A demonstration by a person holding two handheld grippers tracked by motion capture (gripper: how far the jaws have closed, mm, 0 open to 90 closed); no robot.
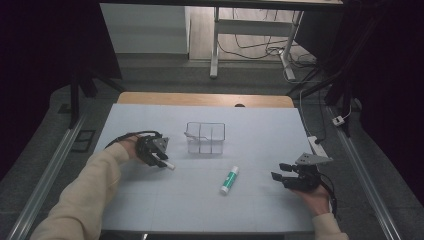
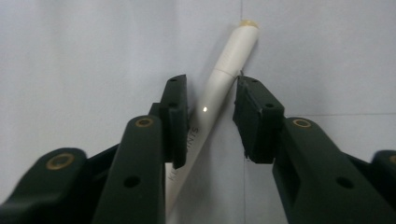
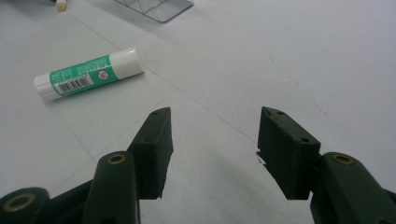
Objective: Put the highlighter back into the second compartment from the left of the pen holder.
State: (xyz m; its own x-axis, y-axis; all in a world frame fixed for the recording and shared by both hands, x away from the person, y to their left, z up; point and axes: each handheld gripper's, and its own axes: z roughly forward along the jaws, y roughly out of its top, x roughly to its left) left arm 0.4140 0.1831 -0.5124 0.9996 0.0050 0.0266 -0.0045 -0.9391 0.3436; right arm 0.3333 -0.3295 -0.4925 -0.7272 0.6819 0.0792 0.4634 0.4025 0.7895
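While your left gripper [image 2: 211, 100] points down at the white table [image 1: 150, 210] on the left side, a white marker pen [image 2: 219, 84] lies slantwise between its two black jaws. One pad touches the pen's barrel and the other stands just beside it, so the jaws are partly closed around the pen but I cannot tell that they clamp it. In the high view the pen's tip [image 1: 170, 166] pokes out to the right of that gripper [image 1: 159, 159], low over the table, to the near left of the clear plastic organizer box [image 1: 205, 137] that sits at the middle of the table. Your right gripper [image 3: 214, 119] rests at the near right of the table with its jaws spread apart and nothing between them; in the high view it [image 1: 278, 171] points left. A green-and-white glue stick [image 1: 229, 180] lies flat on the table between the two grippers, nearer to the right one and near of the box, apart from both.
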